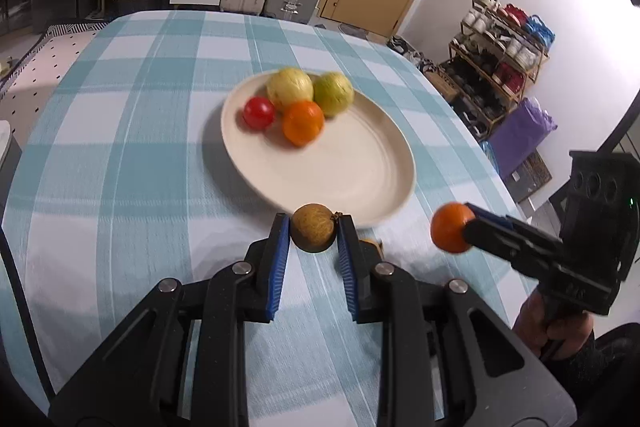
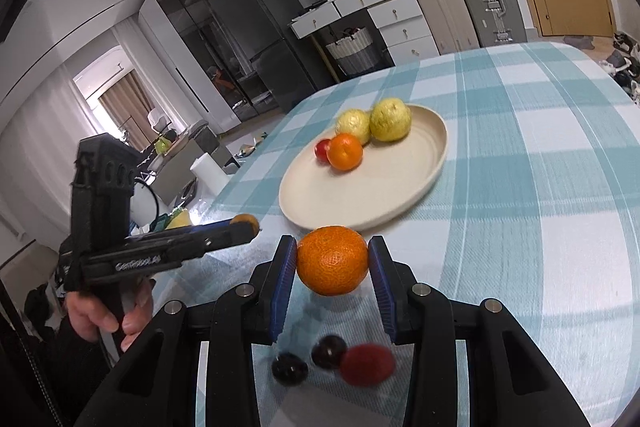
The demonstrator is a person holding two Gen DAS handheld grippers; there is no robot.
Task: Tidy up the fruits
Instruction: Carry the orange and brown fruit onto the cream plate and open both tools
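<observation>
Left wrist view: the left gripper [image 1: 313,233], black with blue ribbed pads, is closed on a small round brown fruit with a short stem [image 1: 313,233], pinched between its two pads and held above the desk covered in a teal-and-white checked cloth [image 1: 120,131], just before the near rim of the wide cream oval plate [image 1: 360,167]. On the far half of the plate lie a small red round fruit [image 1: 259,112], an orange mandarin [image 1: 303,123], a pale yellow round fruit [image 1: 289,87] and a greenish-yellow round fruit [image 1: 334,93], clustered and touching. At the right, the right gripper [image 1: 460,227] grips a second orange mandarin [image 1: 451,227], with a hand [image 1: 556,327] around its handle.

Right wrist view: the right gripper [image 2: 332,261] is partly closed, its blue pads pressing both sides of the second orange mandarin [image 2: 332,261], which hangs above the desk [image 2: 540,147] near the plate's [image 2: 352,199] front rim. Below it on the cloth lie two dark purple round fruits [image 2: 290,369] [image 2: 329,351] and a red strawberry-like fruit [image 2: 368,363], close together. The left gripper [image 2: 246,223] comes in from the left, level with the plate's near edge, the brown fruit [image 2: 247,219] just showing at its tip.
</observation>
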